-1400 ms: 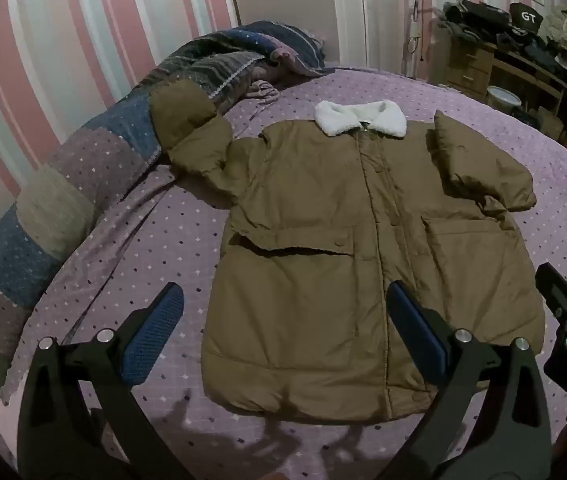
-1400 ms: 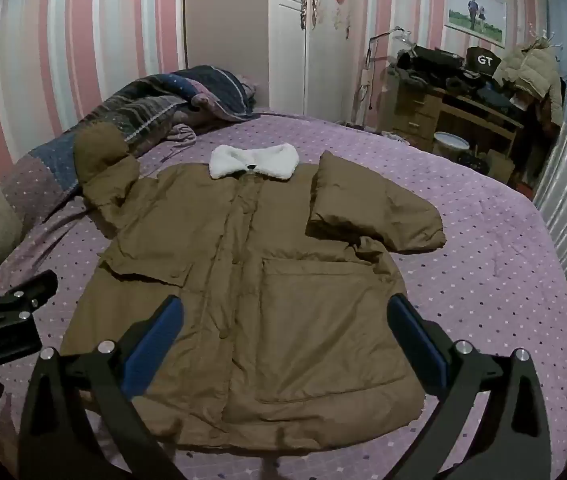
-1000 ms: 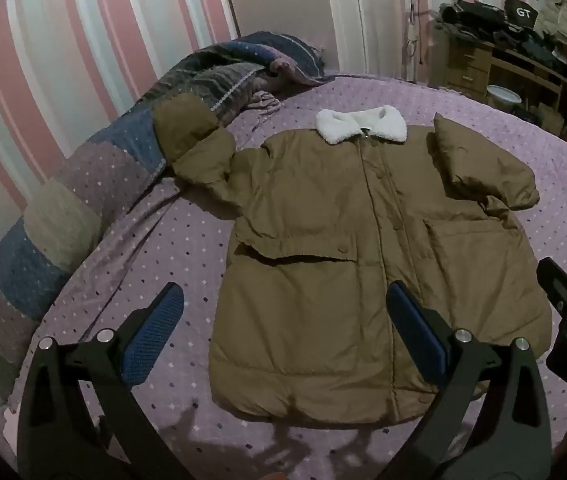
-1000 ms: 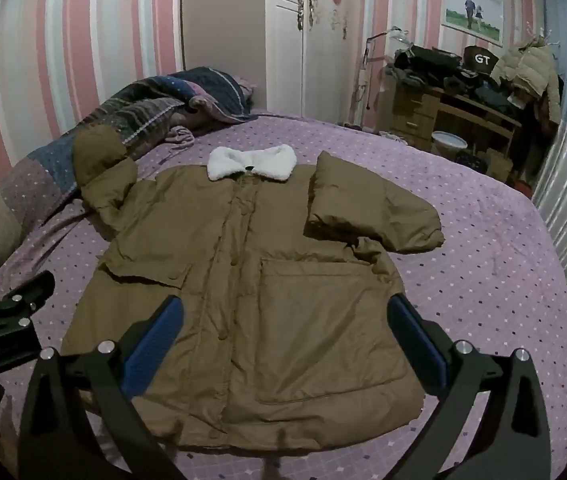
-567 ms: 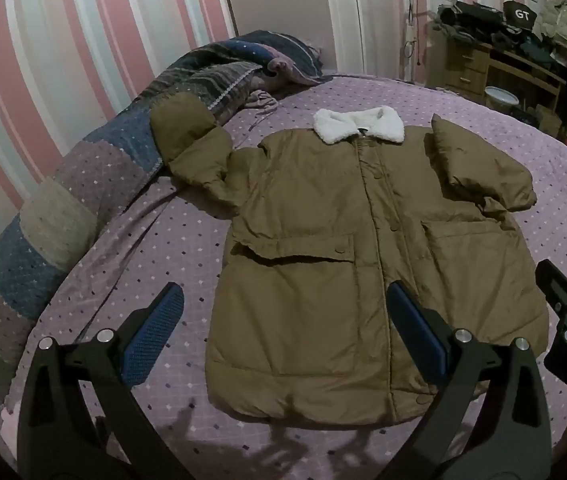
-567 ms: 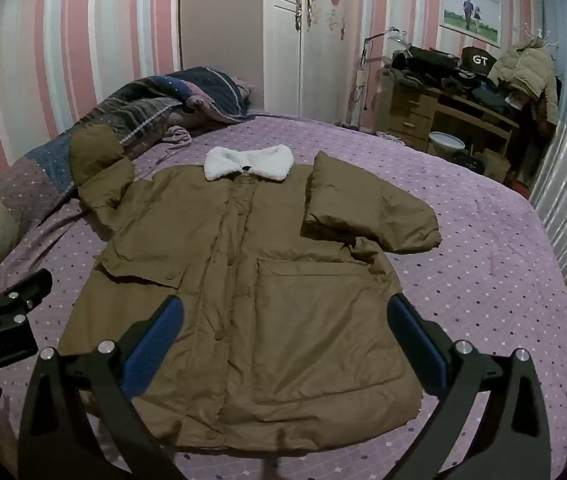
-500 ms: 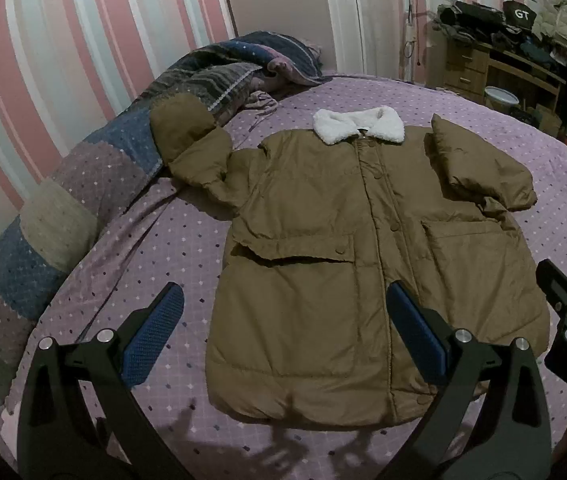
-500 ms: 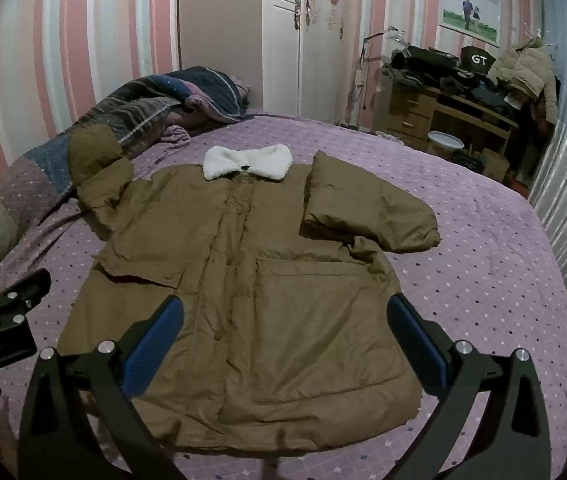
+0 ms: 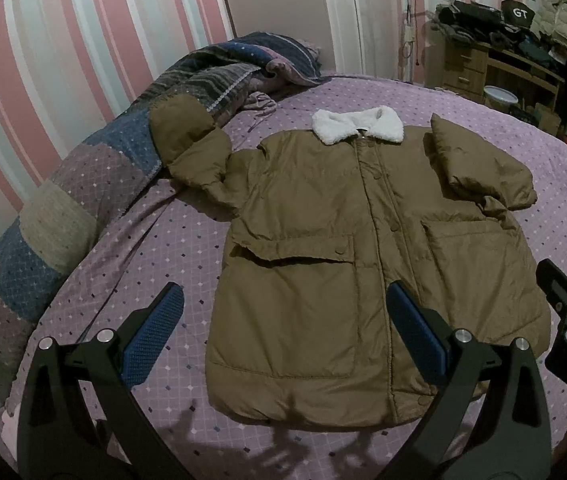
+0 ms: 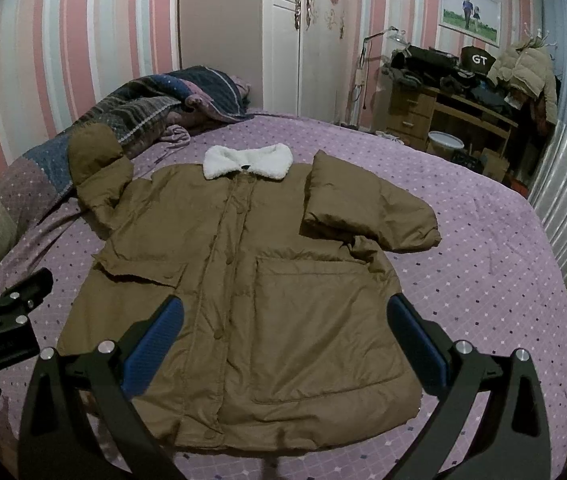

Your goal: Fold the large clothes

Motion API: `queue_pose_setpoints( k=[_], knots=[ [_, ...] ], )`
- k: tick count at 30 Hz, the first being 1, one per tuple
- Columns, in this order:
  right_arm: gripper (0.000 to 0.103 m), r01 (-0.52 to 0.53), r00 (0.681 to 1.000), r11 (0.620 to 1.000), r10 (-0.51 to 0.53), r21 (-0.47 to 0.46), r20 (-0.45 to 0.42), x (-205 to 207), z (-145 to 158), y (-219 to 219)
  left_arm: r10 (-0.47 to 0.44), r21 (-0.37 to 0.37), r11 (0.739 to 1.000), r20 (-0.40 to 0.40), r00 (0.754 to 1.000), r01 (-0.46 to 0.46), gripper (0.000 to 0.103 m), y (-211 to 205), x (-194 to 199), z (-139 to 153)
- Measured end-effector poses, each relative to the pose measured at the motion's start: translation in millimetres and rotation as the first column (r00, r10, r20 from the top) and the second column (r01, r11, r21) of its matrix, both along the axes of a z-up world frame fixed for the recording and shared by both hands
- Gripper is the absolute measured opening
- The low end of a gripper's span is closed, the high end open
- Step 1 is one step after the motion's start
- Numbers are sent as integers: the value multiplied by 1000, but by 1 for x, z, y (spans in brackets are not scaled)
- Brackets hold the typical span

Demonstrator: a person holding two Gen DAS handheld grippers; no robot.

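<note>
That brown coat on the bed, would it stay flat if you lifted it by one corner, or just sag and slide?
The brown coat would probably sag: its puffy, creased padding looks soft, not stiff. Its smooth, faintly shiny shell may slip between the open right tool's pads. The sleeve folded over the front would likely flop loose if the coat were lifted.

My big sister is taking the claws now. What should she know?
Left claw: open, holding nothing, hovering over the coat's hem.
Right claw: open, holding nothing, also above the hem.
The brown coat lies front up and buttoned on the purple bed, white collar at the far end.
One sleeve is folded onto the chest; the other sleeve lies up on the rolled quilt.
Left to do: fold that sleeve in, then fold the body.
</note>
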State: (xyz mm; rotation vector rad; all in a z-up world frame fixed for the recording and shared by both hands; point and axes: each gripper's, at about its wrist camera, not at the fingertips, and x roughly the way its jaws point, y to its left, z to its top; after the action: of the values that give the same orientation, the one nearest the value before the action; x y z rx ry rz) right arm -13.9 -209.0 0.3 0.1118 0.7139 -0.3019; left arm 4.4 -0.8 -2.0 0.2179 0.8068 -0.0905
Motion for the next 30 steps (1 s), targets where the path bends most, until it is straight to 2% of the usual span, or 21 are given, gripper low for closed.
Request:
queue_pose_setpoints(
  k=[8, 9, 30],
  knots=[
    [101, 0, 1000, 1000, 0, -2, 0, 0, 0, 0, -6, -1, 1000, 2, 1000, 6, 100, 3, 7, -2],
    [101, 0, 1000, 1000, 0, -2, 1, -1, 0, -1, -11, 1, 1000, 9, 1000, 11, 100, -1, -6, 2],
    [101, 0, 1000, 1000, 0, -1, -4, 0, -2, 0, -14, 13, 1000, 4, 1000, 14, 100, -5, -6, 3]
  ],
)
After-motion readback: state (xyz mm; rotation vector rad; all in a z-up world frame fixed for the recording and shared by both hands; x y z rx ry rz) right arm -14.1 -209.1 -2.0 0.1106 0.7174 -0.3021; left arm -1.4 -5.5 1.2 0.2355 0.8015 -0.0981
